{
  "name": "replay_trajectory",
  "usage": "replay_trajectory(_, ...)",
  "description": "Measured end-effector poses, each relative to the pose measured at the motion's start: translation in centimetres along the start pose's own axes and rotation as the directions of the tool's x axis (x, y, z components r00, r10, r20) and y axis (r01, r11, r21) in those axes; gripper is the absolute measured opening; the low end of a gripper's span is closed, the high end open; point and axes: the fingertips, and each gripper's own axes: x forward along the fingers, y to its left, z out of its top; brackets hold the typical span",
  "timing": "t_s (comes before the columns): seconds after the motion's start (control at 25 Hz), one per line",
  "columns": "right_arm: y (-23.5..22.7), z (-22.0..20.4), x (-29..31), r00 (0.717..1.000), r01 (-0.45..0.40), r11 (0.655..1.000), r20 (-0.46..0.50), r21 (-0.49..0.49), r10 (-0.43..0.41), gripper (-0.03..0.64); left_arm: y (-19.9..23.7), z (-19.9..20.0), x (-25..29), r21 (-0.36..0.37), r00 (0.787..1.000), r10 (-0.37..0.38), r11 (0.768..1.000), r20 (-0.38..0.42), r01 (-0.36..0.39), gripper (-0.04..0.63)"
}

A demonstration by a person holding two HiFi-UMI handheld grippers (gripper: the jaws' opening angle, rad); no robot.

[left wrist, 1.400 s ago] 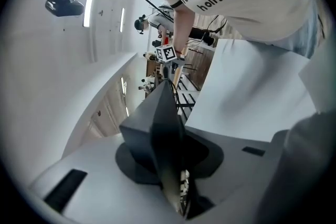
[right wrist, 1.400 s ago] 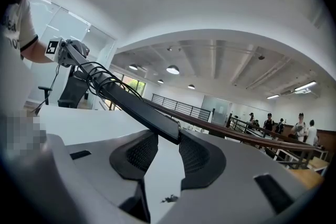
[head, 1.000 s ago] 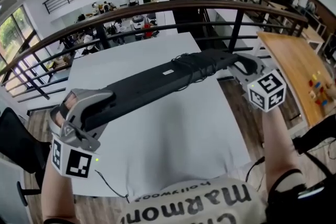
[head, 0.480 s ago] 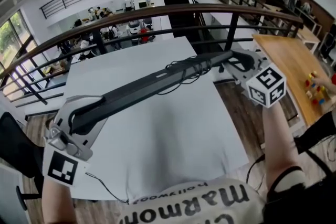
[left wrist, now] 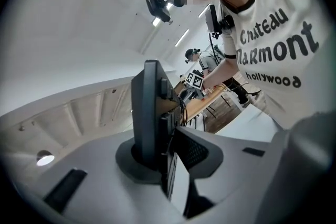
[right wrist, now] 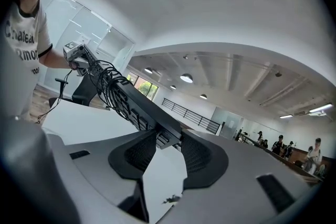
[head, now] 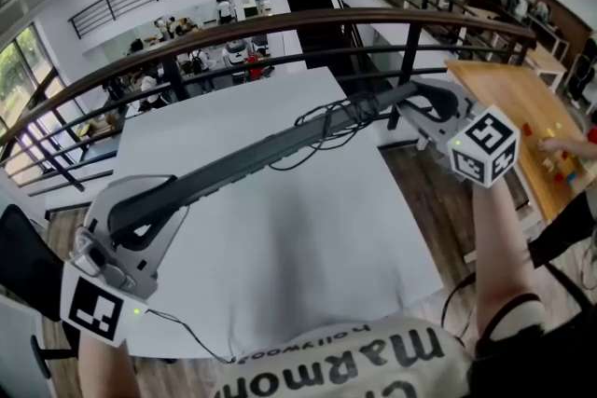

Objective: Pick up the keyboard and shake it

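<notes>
Black keyboard (head: 252, 158), slim, edge-on — cable (head: 338, 115) bundled

Keyboard (head: 261, 154) is dark grey, almost black, same as its cable (head: 338, 115). Left gripper (head: 140, 208) and right gripper (head: 424, 104) are pale grey, with black-and-white square-patterned cubes. Table (head: 308, 247) is white, side table (head: 504, 102) is orange wood, and the blocks (head: 562, 165) are maybe red and blue.

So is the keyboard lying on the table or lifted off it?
Lifted: the keyboard hangs in mid-air, well clear of the white table below it.
</notes>
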Motion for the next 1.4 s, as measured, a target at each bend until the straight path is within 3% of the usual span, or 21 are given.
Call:
replay_trajectory(0.28, 0.6, 0.2, -0.3, 1.0, 0.019, 1.0, 0.012, 0.003, -0.019, 0.164, 0.2, 0.3, -0.7, 0.015, 1.0, 0.003, 1.0, 0.022, -0.003, 0.075)
replay_trajectory(0.52, -1.2, 1.2, -0.9, 0.997, 0.045, 0.998, 0.056, 0.038, -0.047, 0.169, 0.9, 1.5, 0.0, -0.022, 0.999, 0.024, 0.999, 0.047, -0.023, 0.075)
replay_trajectory(0.76, -2.4, 2.7, -2.1, 0.977, 0.073, 0.985, 0.189, 0.153, -0.102, 0.153, 0.8, 2.9, -0.2, -0.131, 0.987, 0.066, 0.99, 0.149, -0.046, 0.075)
replay_trajectory(1.0, -3.1, 3.5, -2.6, 0.962, 0.043, 0.969, 0.253, 0.241, -0.106, 0.153, 0.9, 2.8, -0.6, -0.181, 0.981, 0.091, 0.982, 0.171, -0.06, 0.075)
replay_trajectory(1.28, -2.9, 2.3, -2.0, 0.966, -0.004, 0.951, 0.247, 0.31, -0.076, 0.158, 0.7, 2.1, -0.5, -0.213, 0.984, 0.087, 0.976, 0.157, -0.053, 0.077)
replay_trajectory(1.4, -2.6, 1.7, -1.8, 0.966, -0.046, 0.932, 0.255, 0.359, -0.05, 0.19, 0.7, 1.6, -0.5, -0.257, 0.983, 0.091, 0.965, 0.16, -0.047, 0.077)
